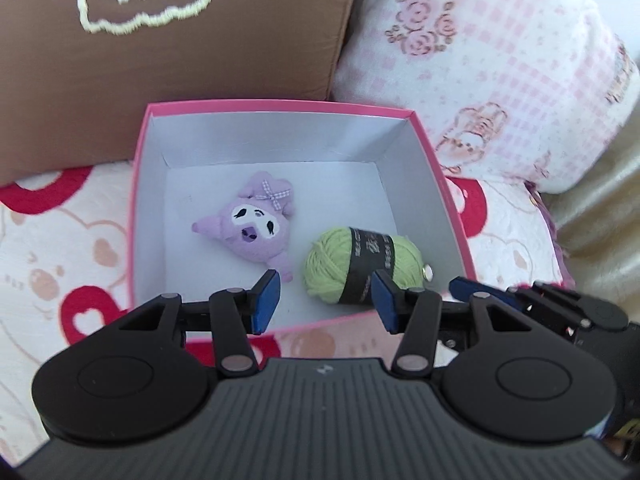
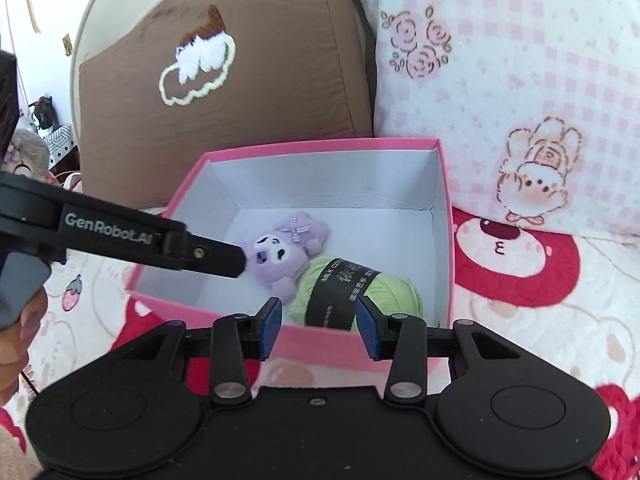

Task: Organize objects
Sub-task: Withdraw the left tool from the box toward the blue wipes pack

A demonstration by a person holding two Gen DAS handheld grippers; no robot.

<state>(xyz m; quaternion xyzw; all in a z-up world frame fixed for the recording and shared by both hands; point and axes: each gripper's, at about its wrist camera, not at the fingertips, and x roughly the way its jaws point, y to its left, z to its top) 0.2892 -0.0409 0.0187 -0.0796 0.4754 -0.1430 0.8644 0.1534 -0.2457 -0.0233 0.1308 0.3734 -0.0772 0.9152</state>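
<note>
An open pink box (image 1: 438, 160) with a white inside sits on a bed; it also shows in the right wrist view (image 2: 320, 146). In it lie a purple plush toy (image 1: 256, 226) (image 2: 288, 254) and a green yarn ball (image 1: 360, 266) (image 2: 360, 294) with a black label. My left gripper (image 1: 324, 300) is open and empty, its pads over the box's near edge. My right gripper (image 2: 318, 330) is open and empty, just in front of the box's near wall. The left gripper's finger (image 2: 212, 258) reaches into the box from the left in the right wrist view, its tip beside the plush toy.
A brown cushion (image 1: 180, 60) (image 2: 224, 80) and a pink checked pillow (image 1: 500, 60) (image 2: 520, 100) stand behind the box. The bed cover (image 1: 48, 260) (image 2: 540, 320) is cream with red bears. Plush dolls (image 2: 40, 120) sit at far left.
</note>
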